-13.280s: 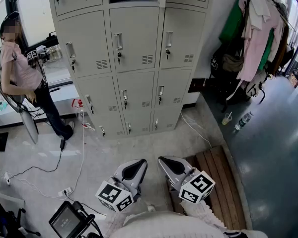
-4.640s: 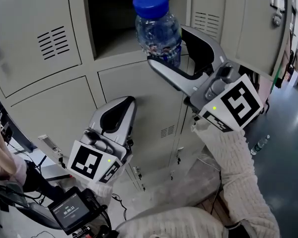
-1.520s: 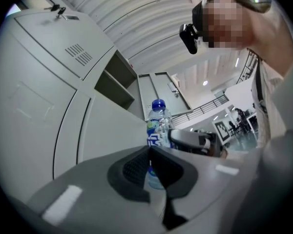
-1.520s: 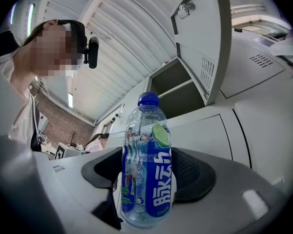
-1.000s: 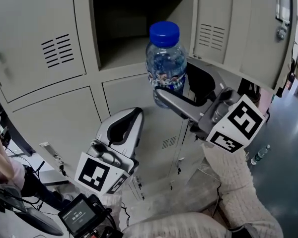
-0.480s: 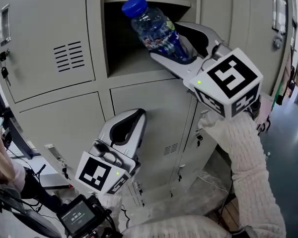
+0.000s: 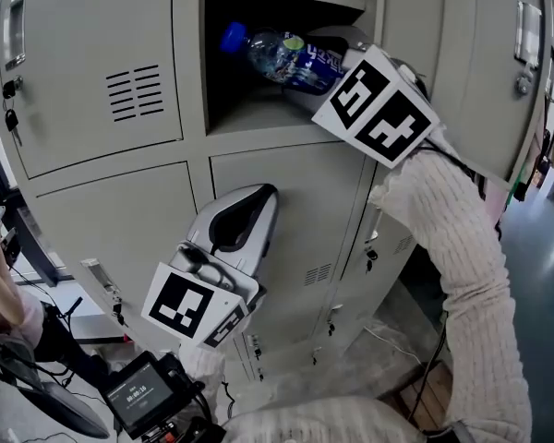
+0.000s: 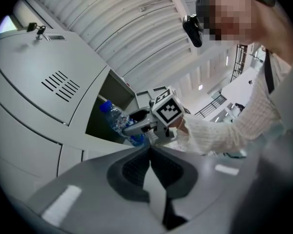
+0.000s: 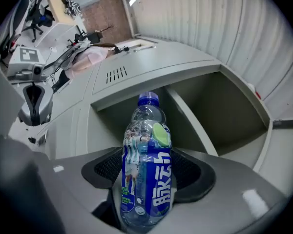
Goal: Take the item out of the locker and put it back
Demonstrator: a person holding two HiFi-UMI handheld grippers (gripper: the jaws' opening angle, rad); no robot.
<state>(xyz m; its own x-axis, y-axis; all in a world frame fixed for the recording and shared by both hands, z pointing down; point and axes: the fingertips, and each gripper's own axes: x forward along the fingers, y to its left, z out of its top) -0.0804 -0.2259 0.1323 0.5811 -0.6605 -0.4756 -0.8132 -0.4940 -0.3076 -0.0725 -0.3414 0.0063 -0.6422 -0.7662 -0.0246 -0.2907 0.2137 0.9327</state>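
Bottle [image 7: 284, 55] goes from outside to cap-first inside locker compartment [image 7: 249, 113], right gripper [image 9: 149, 172] clamped on it; left gripper [image 7: 257, 201] closed, empty; release next

Grey floor [image 7: 388, 353], ribbed white ceiling [image 8: 117, 28]

In the head view the marker cube [image 7: 374, 106] of the right gripper [image 9: 147, 174] covers its jaws and the lower half of the bottle [image 7: 282, 52]. The back of the open locker compartment [image 7: 249, 109] is lost in shadow, and the upper edge cuts off its top. The print on the small screen [image 7: 137, 395] at lower left is too small to read.
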